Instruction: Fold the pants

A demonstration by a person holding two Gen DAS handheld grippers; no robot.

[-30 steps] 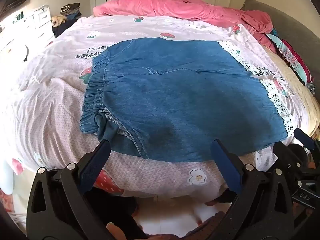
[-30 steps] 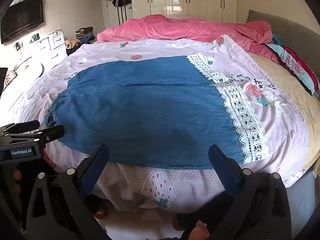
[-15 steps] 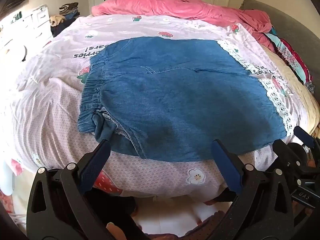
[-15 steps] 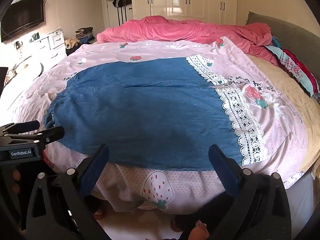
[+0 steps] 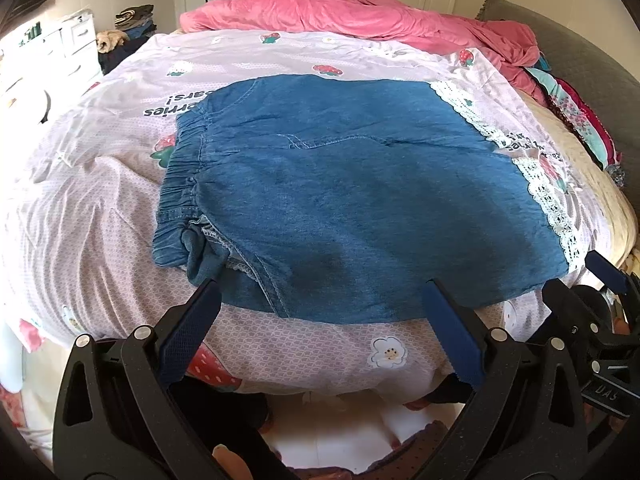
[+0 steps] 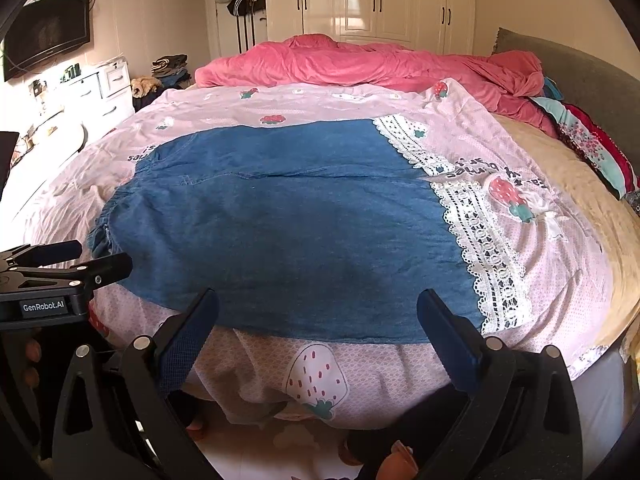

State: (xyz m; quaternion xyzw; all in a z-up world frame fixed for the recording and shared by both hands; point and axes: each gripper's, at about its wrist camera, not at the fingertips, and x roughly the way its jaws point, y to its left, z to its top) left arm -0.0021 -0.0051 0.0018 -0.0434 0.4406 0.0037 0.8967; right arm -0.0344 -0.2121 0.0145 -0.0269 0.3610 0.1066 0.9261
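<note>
The bed carries the denim pants, spread flat on its strawberry-print cover, waistband toward my left. Over the last second nothing shifted; my left tongs and right tongs still hover spread and empty at the near hem, so folding hasn't started.

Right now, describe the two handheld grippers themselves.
Both are black plastic frames with triangular cut-outs and silver screws. The left gripper and right gripper each carry two dark blue textured finger pads. The left one's side shows a white "GenRobot.AI" label.
</note>
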